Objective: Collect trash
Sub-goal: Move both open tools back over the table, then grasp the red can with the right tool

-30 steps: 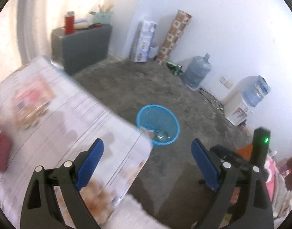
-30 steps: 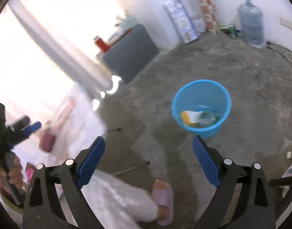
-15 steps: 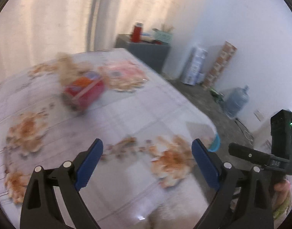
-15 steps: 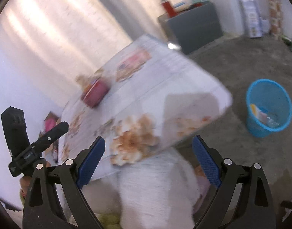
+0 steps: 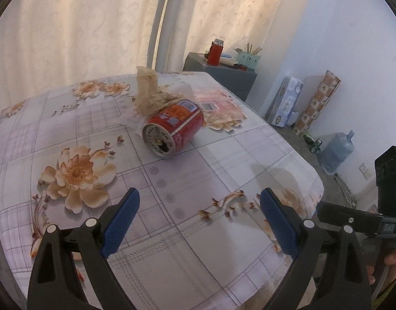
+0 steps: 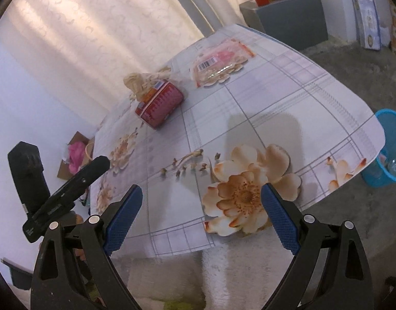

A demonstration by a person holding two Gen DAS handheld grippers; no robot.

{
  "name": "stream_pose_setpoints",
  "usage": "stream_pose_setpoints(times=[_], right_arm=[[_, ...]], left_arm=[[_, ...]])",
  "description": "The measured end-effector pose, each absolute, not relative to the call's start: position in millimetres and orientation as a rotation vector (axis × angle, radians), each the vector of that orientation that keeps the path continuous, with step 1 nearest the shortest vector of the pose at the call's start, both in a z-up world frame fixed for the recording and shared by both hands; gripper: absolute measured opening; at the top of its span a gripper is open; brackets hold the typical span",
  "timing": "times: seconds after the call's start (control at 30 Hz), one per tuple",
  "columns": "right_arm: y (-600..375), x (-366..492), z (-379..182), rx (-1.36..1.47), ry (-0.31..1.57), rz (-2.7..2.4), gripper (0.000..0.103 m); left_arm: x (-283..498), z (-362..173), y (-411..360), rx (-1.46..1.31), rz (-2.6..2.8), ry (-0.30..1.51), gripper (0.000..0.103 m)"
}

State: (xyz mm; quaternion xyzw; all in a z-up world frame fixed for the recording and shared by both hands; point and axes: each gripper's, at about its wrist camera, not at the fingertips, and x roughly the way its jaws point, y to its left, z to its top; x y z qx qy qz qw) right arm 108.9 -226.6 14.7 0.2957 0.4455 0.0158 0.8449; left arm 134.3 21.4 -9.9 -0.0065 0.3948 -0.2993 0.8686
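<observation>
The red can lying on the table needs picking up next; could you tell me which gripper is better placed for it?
Probably the left gripper: it is open and the red can lies almost straight ahead of it. The right gripper, also open, sees the can farther off, to its left.

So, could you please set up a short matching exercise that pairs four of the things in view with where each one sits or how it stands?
Things:
1. red can
2. crumpled tissue
3. blue bin
4. left gripper

Places or states:
A. on the floor past the table's corner
B. lying on its side on the tablecloth
C. open, holding nothing
D. bunched up just behind the can

Pairs: 1-B, 2-D, 3-A, 4-C
</observation>
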Motion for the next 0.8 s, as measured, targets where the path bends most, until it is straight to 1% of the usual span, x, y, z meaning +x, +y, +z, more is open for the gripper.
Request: stream_pose_setpoints(times=[0.3,0.57,0.8], right_arm=[[-233,137,28,0.685,0.931,0.107,0.089],[-207,206,26,0.768,0.966,0.234,0.089],[-187,280,13,0.855,1.011,0.218,0.089]], left_arm=[[145,-19,36,-0.040,-0.536,0.844,0.092],[152,-27,53,-0.062,-0.480,0.865,0.092],[157,-32,73,-0.095,-0.459,0.887,0.092]])
